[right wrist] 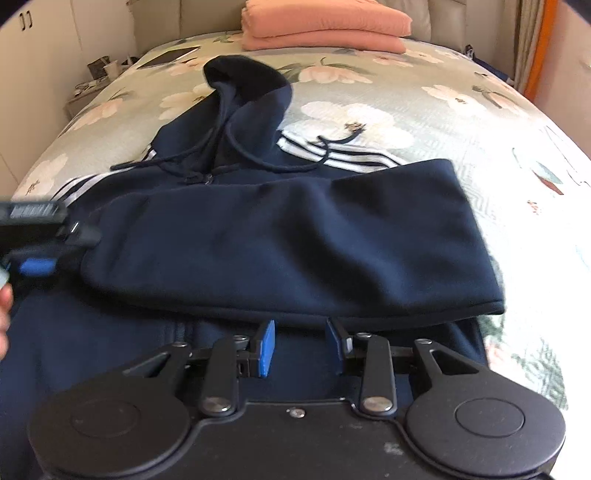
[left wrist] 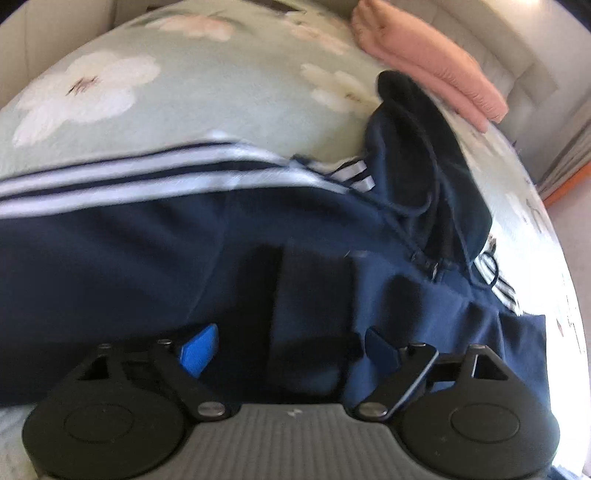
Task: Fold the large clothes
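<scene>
Lying just ahead of right gripper (right wrist: 301,349) (jaws apart): navy hoodie (right wrist: 288,240).

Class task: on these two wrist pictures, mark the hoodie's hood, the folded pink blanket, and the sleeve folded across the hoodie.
hood (right wrist: 245,79), right wrist view, on its dark lining.
pink blanket (right wrist: 325,27), right wrist view, on the front edge.
sleeve (right wrist: 295,243), right wrist view, at mid-length.

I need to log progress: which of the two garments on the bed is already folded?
The pink garment, a neat stack at the far end of the bed. The navy hoodie still has its hood and drawstrings spread out.
</scene>
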Motion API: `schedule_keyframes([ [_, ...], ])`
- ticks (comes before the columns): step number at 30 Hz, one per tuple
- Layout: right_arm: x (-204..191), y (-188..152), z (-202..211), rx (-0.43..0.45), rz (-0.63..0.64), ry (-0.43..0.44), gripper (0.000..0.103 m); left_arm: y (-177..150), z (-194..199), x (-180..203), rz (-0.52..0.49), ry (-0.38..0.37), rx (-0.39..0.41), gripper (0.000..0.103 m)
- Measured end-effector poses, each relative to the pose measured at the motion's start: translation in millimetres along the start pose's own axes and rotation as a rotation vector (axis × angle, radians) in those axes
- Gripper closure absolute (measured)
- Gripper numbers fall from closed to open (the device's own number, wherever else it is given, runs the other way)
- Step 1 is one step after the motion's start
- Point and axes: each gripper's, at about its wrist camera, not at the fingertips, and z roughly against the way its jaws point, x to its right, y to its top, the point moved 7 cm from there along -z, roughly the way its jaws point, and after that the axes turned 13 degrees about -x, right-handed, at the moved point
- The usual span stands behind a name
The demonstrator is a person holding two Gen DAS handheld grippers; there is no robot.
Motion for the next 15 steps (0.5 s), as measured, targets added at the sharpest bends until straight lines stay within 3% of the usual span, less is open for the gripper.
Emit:
schedule_keyframes([
  [1,-2.0,0.5,-2.5,-0.002,-0.003,0.000,0.062,2.3,-1.6,6.3,-0.016,0.003,0.010,0.053],
  [2,-2.2,1.4,-4.0,-0.003,-0.008,0.000,0.062,5.1,-6.5,14.5,-0.046,0.013,0.001,0.070],
  [3,-3.6,4.9,-6.1,0.001,-0.013,-0.001,0.062,6.1,-11.0,23.0,-0.085,0.052,-0.006,0.087],
  [4,-3.9,7.6,-2.5,0.011,-0.016,-0.002,0.063,9.4,-11.4,30.4,-0.114,0.079,0.006,0.092],
  [6,-3.1,16.3,3.9,0.041,-0.011,-0.009,0.063,15.2,3.5,40.3,-0.153,0.082,0.051,0.093],
  [9,-2.4,30.1,12.9,0.075,0.003,-0.011,0.063,24.7,54.7,40.0,-0.157,0.006,0.164,0.093],
  [10,-2.6,34.4,14.8,0.083,0.004,-0.003,0.063,26.5,70.5,35.3,-0.163,0.016,0.199,0.093],
  [12,-3.1,40.7,14.9,0.086,-0.004,0.016,0.063,29.7,89.0,16.6,-0.170,0.127,0.259,0.093],
  [14,-2.7,44.9,8.2,0.069,-0.027,0.034,0.063,29.4,81.5,-9.2,-0.172,0.200,0.224,0.090],
  [15,-1.5,46.4,2.8,0.058,-0.036,0.031,0.063,26.9,67.5,-22.9,-0.171,0.208,0.158,0.077],
])
